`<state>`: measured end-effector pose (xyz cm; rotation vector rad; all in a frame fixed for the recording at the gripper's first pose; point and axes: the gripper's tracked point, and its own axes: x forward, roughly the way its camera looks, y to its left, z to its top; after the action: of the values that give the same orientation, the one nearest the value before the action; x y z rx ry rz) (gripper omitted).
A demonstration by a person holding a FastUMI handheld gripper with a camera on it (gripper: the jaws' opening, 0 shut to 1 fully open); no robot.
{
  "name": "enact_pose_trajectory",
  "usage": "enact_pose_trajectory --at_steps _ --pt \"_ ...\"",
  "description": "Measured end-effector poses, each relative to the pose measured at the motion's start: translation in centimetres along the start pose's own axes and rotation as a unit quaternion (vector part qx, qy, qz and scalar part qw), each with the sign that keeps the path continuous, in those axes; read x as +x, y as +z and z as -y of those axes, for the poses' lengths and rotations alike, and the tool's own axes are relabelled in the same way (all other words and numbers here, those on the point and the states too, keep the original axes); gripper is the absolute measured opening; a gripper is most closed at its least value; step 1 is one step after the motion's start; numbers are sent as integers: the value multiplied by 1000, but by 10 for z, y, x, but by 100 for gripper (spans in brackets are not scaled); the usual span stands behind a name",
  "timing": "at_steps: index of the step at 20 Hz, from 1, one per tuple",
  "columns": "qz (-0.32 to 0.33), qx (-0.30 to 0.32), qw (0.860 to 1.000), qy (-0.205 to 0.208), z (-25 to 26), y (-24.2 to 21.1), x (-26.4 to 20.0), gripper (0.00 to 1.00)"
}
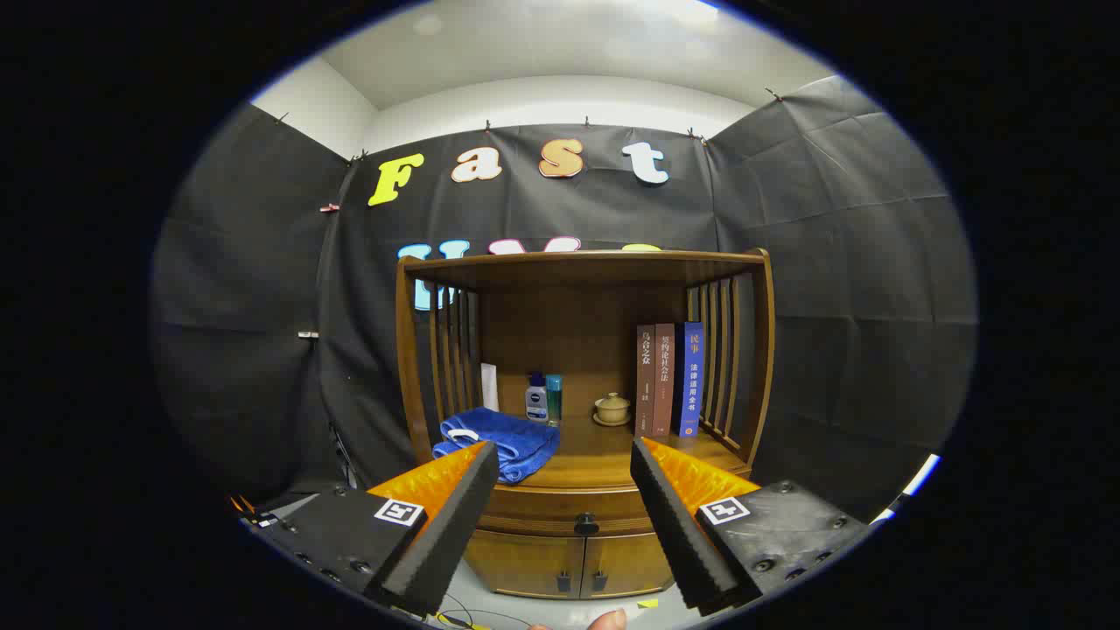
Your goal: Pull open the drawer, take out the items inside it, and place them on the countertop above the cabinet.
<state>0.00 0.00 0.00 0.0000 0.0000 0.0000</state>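
The fingers (564,455) are spread wide, holding and touching nothing. Between and beyond them the drawer (569,509) sits closed, its knob (585,524) centred, well apart. On the bench (604,455) above, open room lies between the blue towel (503,440) and the books (669,378).

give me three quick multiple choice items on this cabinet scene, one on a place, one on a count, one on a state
1. Where does the folded blue towel lie?
A. on the countertop, beside the bottles
B. on the floor
C. on top of the books

2. How many books stand upright on the countertop?
A. one
B. three
C. five

3. What state is the drawer in?
A. pulled fully out
B. removed
C. shut

Answers: 1 A, the towel rests on the wood near the bottles. 2 B, three spines stand side by side. 3 C, its front sits flush, with the knob seen between the open gripper fingers.
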Motion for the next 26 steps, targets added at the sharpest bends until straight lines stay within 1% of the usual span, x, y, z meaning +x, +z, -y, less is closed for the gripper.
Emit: enact_pose_trajectory --at_steps 13,20,24,26 --pt "6 -11 1000 5 -9 3 1 99" --pt "6 -8 1000 1 -6 -2 1 99" --pt "19 -9 1000 -2 -7 -10 10 98" --pt "23 -16 1000 -7 -8 -21 22 98"
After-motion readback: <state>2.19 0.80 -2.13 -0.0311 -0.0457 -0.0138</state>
